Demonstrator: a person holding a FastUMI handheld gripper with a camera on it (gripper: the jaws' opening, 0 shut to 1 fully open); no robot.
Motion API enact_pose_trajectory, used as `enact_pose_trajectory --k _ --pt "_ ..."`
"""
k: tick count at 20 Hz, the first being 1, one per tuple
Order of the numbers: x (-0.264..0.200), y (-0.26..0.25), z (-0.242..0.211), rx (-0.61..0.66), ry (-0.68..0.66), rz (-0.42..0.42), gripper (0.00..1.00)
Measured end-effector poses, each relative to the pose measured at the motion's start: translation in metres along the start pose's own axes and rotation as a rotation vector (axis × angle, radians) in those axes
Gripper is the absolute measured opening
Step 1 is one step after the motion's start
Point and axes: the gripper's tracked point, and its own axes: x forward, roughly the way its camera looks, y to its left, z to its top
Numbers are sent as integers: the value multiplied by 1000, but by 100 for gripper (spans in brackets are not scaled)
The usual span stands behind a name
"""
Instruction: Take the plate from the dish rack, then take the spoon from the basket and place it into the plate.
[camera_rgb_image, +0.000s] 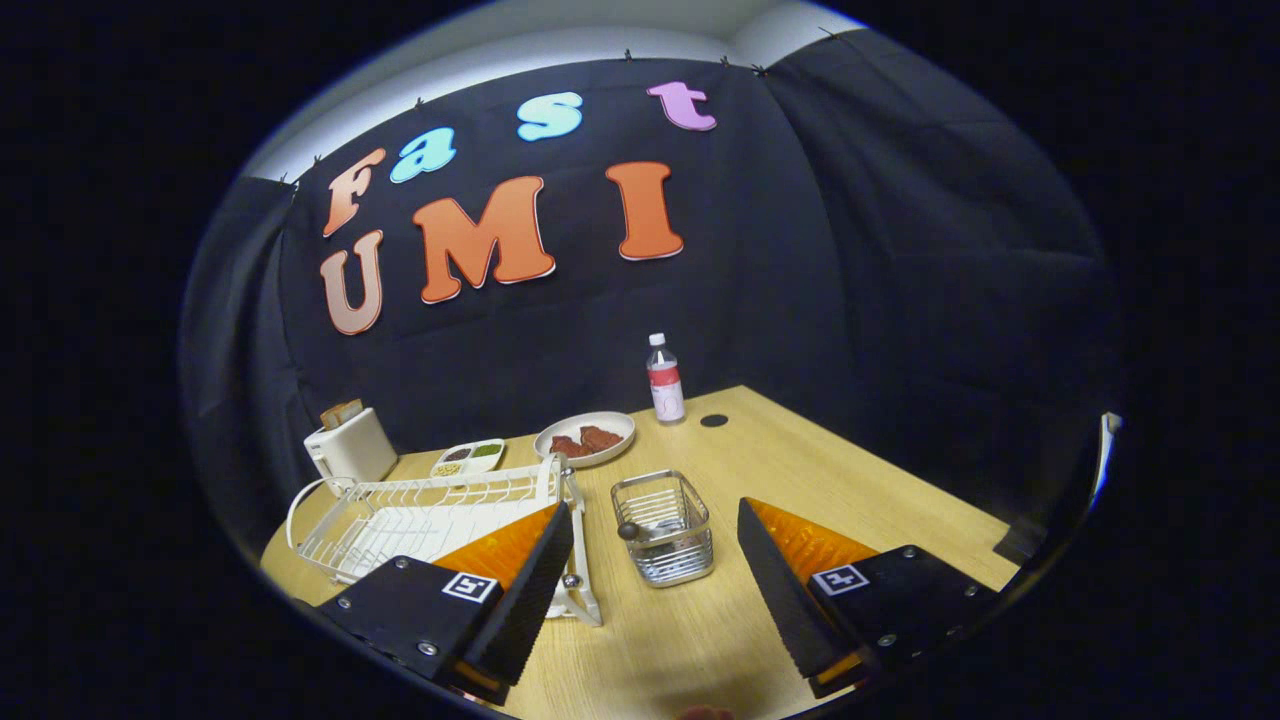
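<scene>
The hand-held gripper (655, 580) is held wide open and empty, the wire basket (663, 528) framed between its fingers mid-counter (850, 480).

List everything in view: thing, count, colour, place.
Table: one, light wood, under everything.
Dish rack: one, white wire, partly behind one finger.
Basket: one, metal wire, just ahead of the fingers, a dark round-ended handle at its rim.
Plate: one, pale, holding reddish-brown food, beyond the basket.
Tray: one, white, divided, dark, green and yellow fillings, behind the rack.
Toaster: one, white, bread in it, behind the rack.
Bottle: one, clear, pink label, by the wall.
Gripper: one, black and orange, open, holding nothing.
</scene>
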Motion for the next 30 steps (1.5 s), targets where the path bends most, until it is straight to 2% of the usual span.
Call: enact_pose_trajectory --k 4,9,11,13,14,15,16,17,18,19,20,21,24,30 --pt "17 6 -5 -59 -110 -11 98" --pt "39 1 -13 -108 -192 -62 99" --pt "45 6 -16 -130 -201 -53 99" --pt "50 12 -22 -130 -184 -33 89" --pt "53 14 -28 -127 -164 -24 79" --pt "56 15 -33 -127 -144 -23 75" --pt "59 15 -38 -125 -128 -23 65" --pt "62 16 -40 -116 -115 -24 60" --pt "64 16 -42 -101 -108 -25 47" --pt "66 15 -43 -95 -101 -33 39" --pt "66 18 -43 -85 -101 -26 21" --pt "65 18 -42 -90 -104 -28 14" --pt "66 20 -40 -84 -108 -21 6" --pt "53 24 -13 -104 -156 -14 4"
